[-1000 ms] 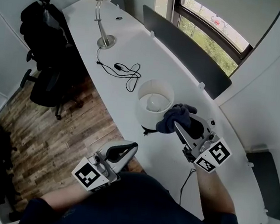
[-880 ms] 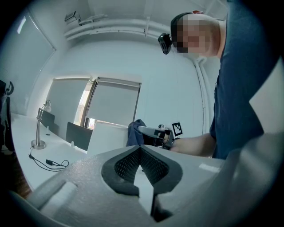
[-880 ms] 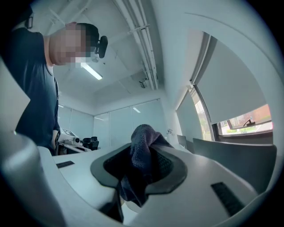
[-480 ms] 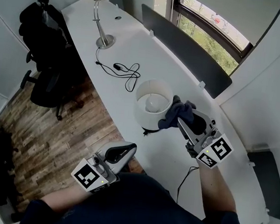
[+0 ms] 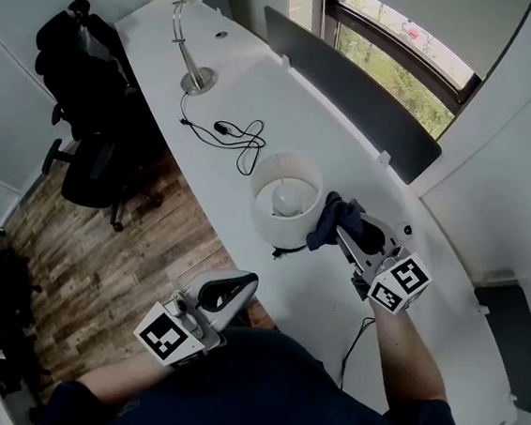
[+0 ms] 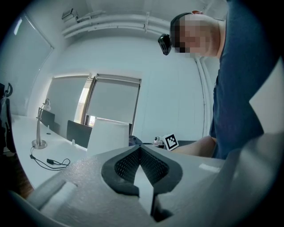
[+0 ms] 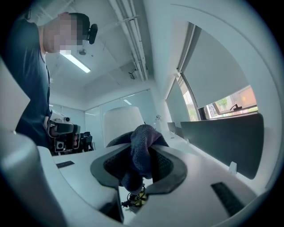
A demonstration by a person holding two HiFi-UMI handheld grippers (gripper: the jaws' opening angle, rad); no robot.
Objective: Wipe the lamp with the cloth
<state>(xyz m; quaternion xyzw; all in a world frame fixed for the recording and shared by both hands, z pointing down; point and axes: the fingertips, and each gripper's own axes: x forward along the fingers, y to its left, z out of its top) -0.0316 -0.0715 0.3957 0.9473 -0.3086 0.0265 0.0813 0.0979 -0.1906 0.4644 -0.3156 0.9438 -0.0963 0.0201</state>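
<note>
Right gripper (image 5: 343, 232), jaws clamping cloth (image 5: 329, 214), shifted along lamp (image 5: 266, 224); left gripper (image 5: 249, 281) jaws closed, empty.

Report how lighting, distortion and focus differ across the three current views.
Head view: even daylight, sharp, no harsh shadows on the white desk. Left gripper view: heavy fisheye, black corners, bluish cast. Right gripper view: same fisheye and cast, window brightest, cloth sharp in the tongs of the right gripper.
</note>
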